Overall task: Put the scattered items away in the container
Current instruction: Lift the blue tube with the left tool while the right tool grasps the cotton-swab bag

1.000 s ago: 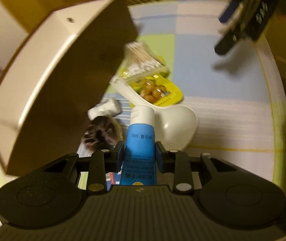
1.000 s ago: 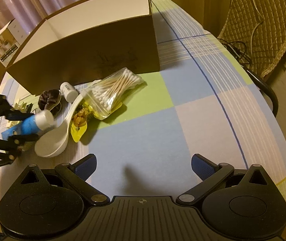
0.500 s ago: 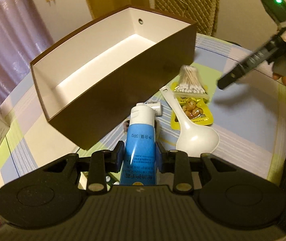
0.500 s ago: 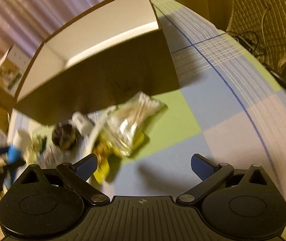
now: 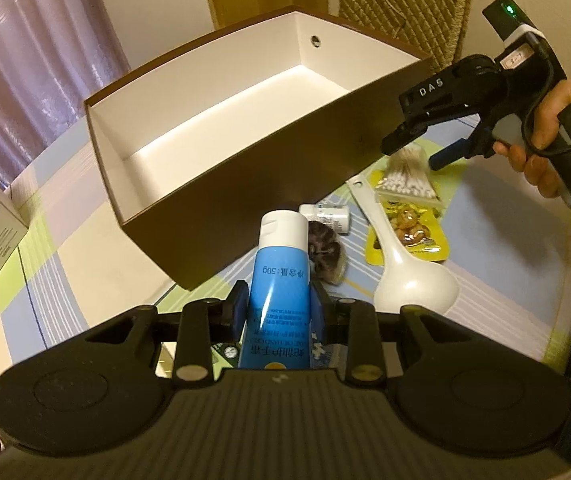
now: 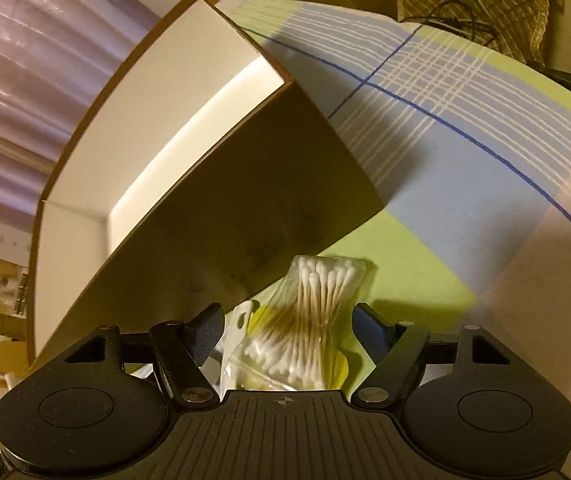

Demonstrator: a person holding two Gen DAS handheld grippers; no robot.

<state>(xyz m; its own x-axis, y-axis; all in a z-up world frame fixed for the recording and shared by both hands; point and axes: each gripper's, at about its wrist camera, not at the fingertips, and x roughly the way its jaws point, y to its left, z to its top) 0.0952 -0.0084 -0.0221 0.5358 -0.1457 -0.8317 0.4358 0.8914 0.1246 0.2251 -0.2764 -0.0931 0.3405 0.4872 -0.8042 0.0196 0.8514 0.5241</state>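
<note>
The left gripper [image 5: 278, 307] is showing black ribbed housing, silver screws and blue pads. The right gripper [image 5: 419, 150] is wearing white "DAS" lettering, a black cable and a glowing green light.

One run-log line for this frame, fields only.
left gripper: shut on blue tube | right gripper: open, straddling cotton swab bag | brown box: nothing visible inside | spoon: on table

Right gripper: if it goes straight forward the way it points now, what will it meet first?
Most likely the bag of cotton swabs, lying between the open fingers of the right gripper. Past it stands the brown box wall; depth is uncertain.
</note>
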